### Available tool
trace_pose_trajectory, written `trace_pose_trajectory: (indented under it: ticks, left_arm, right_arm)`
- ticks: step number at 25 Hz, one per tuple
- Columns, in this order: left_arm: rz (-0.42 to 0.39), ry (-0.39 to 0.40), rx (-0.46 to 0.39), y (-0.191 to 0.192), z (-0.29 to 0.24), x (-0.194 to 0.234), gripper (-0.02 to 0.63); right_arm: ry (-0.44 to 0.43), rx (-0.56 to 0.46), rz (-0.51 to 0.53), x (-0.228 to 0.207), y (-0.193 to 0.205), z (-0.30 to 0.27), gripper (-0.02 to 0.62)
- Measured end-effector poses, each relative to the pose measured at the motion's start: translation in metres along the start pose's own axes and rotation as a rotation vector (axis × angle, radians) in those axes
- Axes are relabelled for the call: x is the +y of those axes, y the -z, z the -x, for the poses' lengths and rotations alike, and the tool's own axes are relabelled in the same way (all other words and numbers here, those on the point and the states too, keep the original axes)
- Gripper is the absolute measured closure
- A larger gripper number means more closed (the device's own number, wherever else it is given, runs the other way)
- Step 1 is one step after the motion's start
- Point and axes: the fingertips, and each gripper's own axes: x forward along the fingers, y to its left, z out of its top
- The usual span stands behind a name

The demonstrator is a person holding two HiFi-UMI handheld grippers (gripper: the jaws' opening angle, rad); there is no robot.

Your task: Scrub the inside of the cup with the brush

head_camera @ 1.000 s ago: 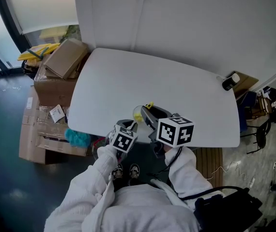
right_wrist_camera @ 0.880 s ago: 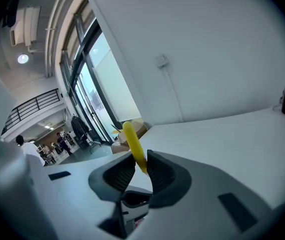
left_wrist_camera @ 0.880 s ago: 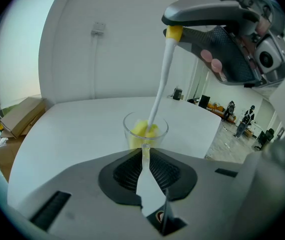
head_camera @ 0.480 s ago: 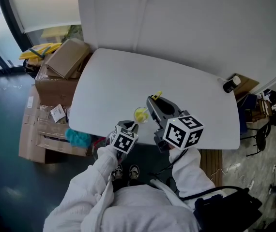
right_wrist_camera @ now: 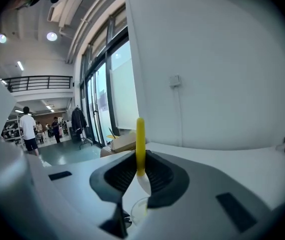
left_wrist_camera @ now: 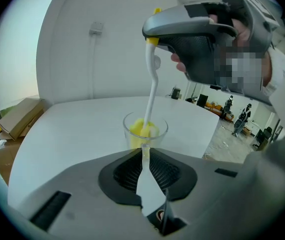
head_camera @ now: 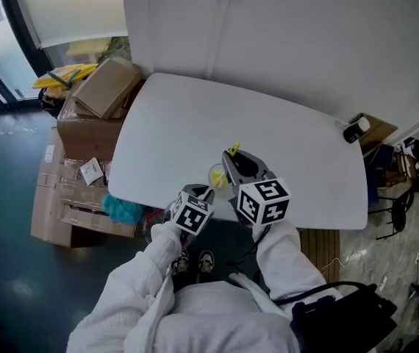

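Note:
A clear cup [head_camera: 217, 177] stands near the front edge of the white table [head_camera: 283, 138]. My left gripper [head_camera: 205, 193] is shut on its near wall, seen up close in the left gripper view as the cup [left_wrist_camera: 145, 130] just beyond the left gripper [left_wrist_camera: 145, 153]. The brush's yellow head [left_wrist_camera: 141, 129] sits inside the cup, and its white handle [left_wrist_camera: 151, 86] rises to my right gripper [left_wrist_camera: 155, 39] above. In the right gripper view, that right gripper [right_wrist_camera: 140, 171] is shut on the brush handle [right_wrist_camera: 140, 144], whose yellow end points up.
Cardboard boxes [head_camera: 99, 87] are stacked on the floor left of the table, with a teal fluffy object [head_camera: 121, 210] under its front left corner. A small dark object [head_camera: 356, 129] sits at the table's far right corner. A white wall [head_camera: 305, 35] runs behind the table.
My right gripper swung slightly right and away with the brush, then came back, with the brush head staying in the cup. The left gripper and cup stayed put.

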Motion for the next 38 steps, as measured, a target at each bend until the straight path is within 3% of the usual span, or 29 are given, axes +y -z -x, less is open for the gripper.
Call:
trace_pose_trajectory:
  ticks: [6, 9, 16, 20, 27, 32, 38]
  left_arm:
    - [-0.005, 0.006, 0.001, 0.001, 0.001, 0.000, 0.560]
    - [-0.007, 0.005, -0.002, 0.002, 0.002, 0.000, 0.560]
    - [-0.007, 0.002, -0.001, 0.002, 0.001, 0.001, 0.560]
    - [-0.007, -0.003, -0.001, 0.000, 0.001, 0.001, 0.560]
    - [-0.009, -0.006, 0.005, 0.003, 0.001, -0.001, 0.560]
    - [-0.003, -0.009, 0.000, 0.002, 0.001, 0.002, 0.560]
    - [-0.004, -0.008, 0.007, 0.002, 0.000, 0.000, 0.560]
  right_arm:
    - [0.003, -0.015, 0.014, -0.001, -0.037, 0.018, 0.489]
    - [-0.001, 0.024, 0.048, 0.000, -0.045, 0.025, 0.489]
    - [0.036, 0.196, 0.075, -0.009, 0.007, 0.016, 0.477]
    - [0.050, 0.194, 0.085, -0.012, 0.010, 0.016, 0.471]
    - [-0.016, 0.159, 0.045, 0.007, -0.015, 0.027, 0.482]
    - [-0.137, 0.127, -0.101, 0.023, -0.035, 0.028, 0.489]
    - [-0.154, 0.198, -0.227, 0.019, 0.005, 0.017, 0.480]
